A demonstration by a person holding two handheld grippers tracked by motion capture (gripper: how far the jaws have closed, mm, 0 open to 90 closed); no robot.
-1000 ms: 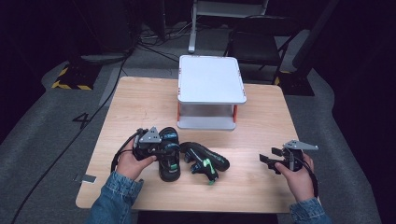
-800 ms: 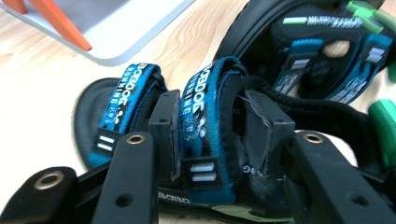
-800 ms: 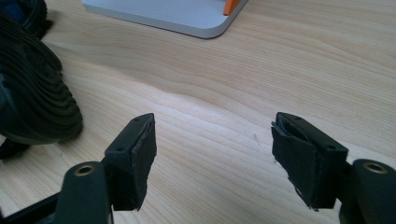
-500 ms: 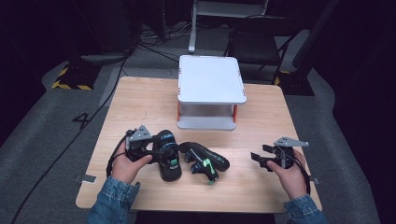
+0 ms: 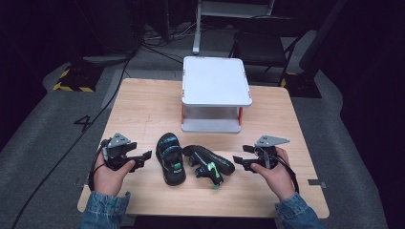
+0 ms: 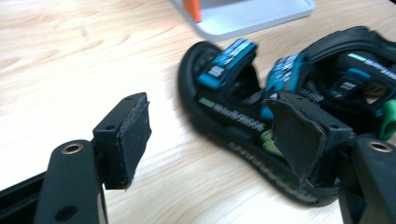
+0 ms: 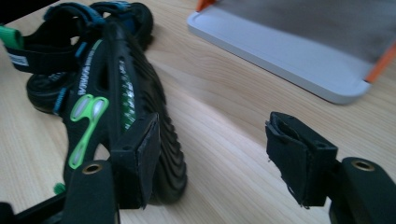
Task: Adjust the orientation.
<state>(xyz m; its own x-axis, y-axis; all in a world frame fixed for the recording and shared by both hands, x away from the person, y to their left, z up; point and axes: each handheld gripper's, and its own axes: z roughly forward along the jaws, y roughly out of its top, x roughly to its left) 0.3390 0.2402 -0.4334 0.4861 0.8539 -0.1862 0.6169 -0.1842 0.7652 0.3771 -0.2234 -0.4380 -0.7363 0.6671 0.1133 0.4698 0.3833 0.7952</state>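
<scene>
Two black sandals with blue straps and green trim lie side by side near the table's front. The left sandal point(image 5: 170, 160) point(image 6: 243, 116) sits upright, straps up. The right sandal point(image 5: 208, 163) point(image 7: 123, 102) lies tipped on its side, sole showing. My left gripper point(image 5: 143, 157) point(image 6: 210, 135) is open just left of the upright sandal, its right pad in front of the sandal's side. My right gripper point(image 5: 240, 161) point(image 7: 215, 149) is open just right of the tipped sandal, its left pad close to the ribbed sole. Nothing is held.
A white two-tier shelf point(image 5: 215, 81) with orange posts stands at the middle back of the wooden table point(image 5: 143, 109); its lower tray point(image 7: 280, 51) point(image 6: 247, 16) lies just beyond the sandals. Cables and a chair are on the floor behind.
The left gripper has let go of the upright sandal and drawn back to the left, now open. The right gripper has moved left toward the tipped sandal.
</scene>
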